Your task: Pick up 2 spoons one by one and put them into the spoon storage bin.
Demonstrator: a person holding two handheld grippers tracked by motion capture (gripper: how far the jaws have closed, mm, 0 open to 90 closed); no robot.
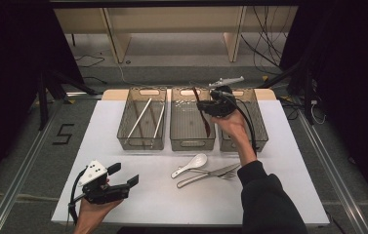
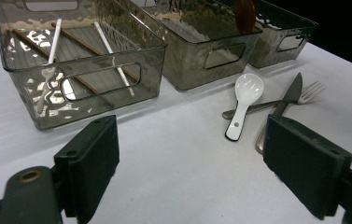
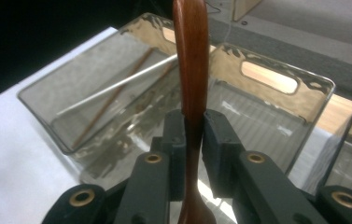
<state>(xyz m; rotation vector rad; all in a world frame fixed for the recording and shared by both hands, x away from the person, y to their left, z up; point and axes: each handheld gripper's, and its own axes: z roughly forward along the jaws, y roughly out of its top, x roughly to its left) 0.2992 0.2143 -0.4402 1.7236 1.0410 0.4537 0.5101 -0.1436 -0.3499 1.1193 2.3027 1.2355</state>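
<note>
My right gripper (image 1: pixel 209 108) is shut on the handle of a brown wooden spoon (image 1: pixel 203 116). It holds the spoon over the middle one (image 1: pixel 192 144) of three smoky clear bins. In the right gripper view the pads (image 3: pixel 213 140) pinch the wooden spoon (image 3: pixel 191 60) on both sides, above that bin's floor. My left gripper (image 1: pixel 124 174) stays open over the white mat at the front left, with nothing between its jaws. A white ceramic spoon (image 2: pixel 246 95), a metal knife (image 2: pixel 288 95) and a fork (image 2: pixel 311 91) lie on the mat beyond the left gripper (image 2: pixel 197 154).
The left bin (image 1: pixel 123 122) holds white and brown chopsticks (image 2: pixel 103 37). The right bin (image 1: pixel 260 132) stands partly behind the person's right hand. All three bins line the mat's far edge. Bare white mat (image 1: pixel 152 195) lies between the left gripper and the cutlery.
</note>
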